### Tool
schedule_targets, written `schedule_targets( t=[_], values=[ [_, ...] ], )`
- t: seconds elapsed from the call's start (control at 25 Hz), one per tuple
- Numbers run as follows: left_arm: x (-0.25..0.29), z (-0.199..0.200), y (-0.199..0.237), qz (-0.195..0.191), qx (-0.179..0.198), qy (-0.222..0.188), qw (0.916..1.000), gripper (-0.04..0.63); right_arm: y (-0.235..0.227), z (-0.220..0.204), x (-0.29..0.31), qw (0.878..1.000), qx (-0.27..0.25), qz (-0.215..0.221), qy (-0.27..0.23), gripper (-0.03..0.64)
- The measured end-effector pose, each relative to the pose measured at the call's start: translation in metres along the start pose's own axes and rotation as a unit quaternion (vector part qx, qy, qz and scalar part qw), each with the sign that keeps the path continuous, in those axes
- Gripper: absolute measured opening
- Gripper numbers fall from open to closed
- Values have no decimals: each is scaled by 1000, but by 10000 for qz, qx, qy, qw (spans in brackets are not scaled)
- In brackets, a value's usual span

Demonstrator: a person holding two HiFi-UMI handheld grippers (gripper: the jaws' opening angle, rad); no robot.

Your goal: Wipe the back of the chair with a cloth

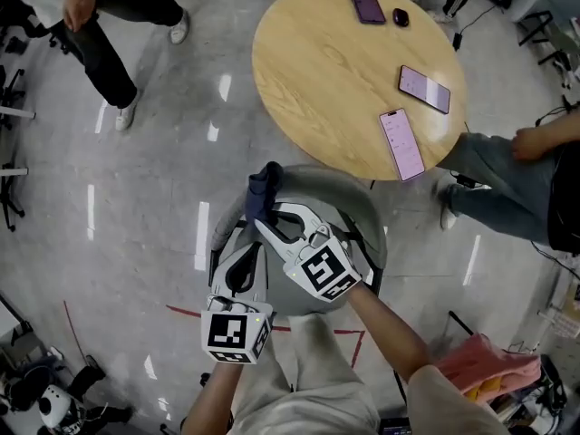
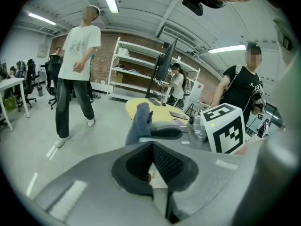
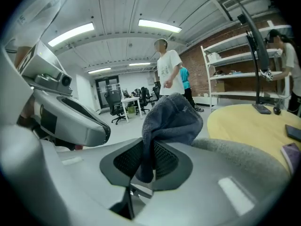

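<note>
The right gripper (image 1: 265,217) has its jaws pressed together on a dark blue-grey cloth (image 1: 264,187). In the right gripper view the cloth (image 3: 171,119) is pinched between the pads and bunches up above them. It sits at the rim of the grey upholstered chair back (image 1: 337,185), whose fabric edge (image 3: 240,157) curves away just beside the cloth; whether the two touch cannot be told.

The left gripper (image 1: 237,259) hangs just beside the right one, over the chair. Its own view shows its pads (image 2: 141,166) drawn together with nothing between them.

Beyond the chair stands a round wooden table (image 1: 326,71). It bears three phones (image 1: 401,143) and a small dark object (image 1: 401,16), all lying apart near its far and right edges.
</note>
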State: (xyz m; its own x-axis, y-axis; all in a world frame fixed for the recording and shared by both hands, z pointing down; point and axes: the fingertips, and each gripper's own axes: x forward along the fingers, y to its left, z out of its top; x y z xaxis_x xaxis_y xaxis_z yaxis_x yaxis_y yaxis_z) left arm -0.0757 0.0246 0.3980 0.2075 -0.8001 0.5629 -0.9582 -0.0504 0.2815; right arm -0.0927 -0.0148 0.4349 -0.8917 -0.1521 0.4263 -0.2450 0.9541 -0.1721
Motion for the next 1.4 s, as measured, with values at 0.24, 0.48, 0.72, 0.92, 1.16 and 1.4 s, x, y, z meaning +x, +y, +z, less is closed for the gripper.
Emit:
schedule_targets(
  t=[0.24, 0.48, 0.72, 0.92, 1.16, 1.4],
  values=[
    [7, -2, 1, -53, 10, 17, 10000, 0, -12, -12, -4, 9998, 54, -173, 131, 77],
    [13, 0, -1, -102, 58, 44, 9999, 0, -25, -20, -11, 9991, 72, -335, 231, 77],
    [18, 2, -6, -159, 82, 62, 9998, 0, -45, -29, -21, 9964, 223, -741, 336, 77],
    [23, 3, -12, -212, 120, 76, 9997, 0, -60, -35, -30, 9914, 476, -1142, 418, 77],
    [35, 5, -22, -294, 182, 92, 9994, 0, -70, -39, -43, 9853, 756, -1490, 368, 77],
    [46, 3, -39, -460, 289, 129, 9984, 0, -83, -47, -62, 9792, 868, -1793, 380, 77]
  ],
)
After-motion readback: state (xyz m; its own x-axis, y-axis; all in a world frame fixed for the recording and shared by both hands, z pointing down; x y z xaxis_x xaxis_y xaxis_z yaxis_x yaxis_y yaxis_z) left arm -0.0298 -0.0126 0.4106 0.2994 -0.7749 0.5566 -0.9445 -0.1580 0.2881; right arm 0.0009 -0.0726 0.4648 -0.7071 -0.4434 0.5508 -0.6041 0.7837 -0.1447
